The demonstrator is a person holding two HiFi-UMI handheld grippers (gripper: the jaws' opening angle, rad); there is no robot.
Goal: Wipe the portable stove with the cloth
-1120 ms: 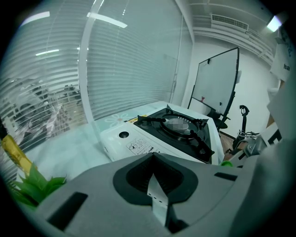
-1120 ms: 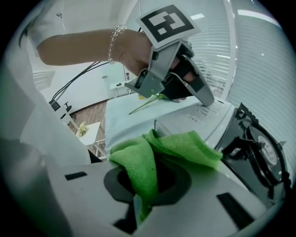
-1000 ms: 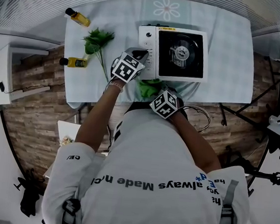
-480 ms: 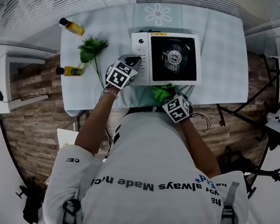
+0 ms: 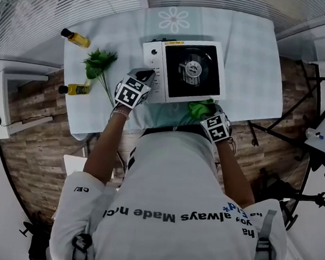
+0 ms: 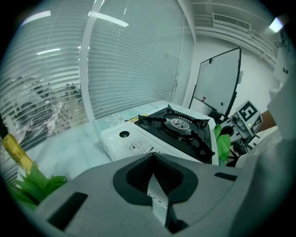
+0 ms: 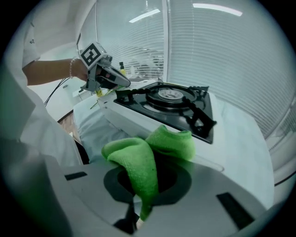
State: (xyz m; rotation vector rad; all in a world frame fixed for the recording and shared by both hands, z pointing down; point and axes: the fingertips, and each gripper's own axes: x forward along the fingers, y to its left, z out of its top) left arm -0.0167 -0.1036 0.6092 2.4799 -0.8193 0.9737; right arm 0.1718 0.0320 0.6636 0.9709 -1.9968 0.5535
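The white portable stove with a black burner top sits on the pale tablecloth; it also shows in the left gripper view and the right gripper view. My right gripper is shut on the green cloth, which bunches up at the stove's near right corner. My left gripper is at the stove's left side beside the control panel, jaws shut with nothing between them. It shows from the right gripper view, close to the stove's edge.
A green plant sprig and two small yellow bottles lie left of the stove. The table's near edge runs just in front of the person's body. A white side table stands at the left.
The right gripper has carried the green cloth rightward along the stove's near edge to its right corner. The left gripper has stayed at the stove's left side.
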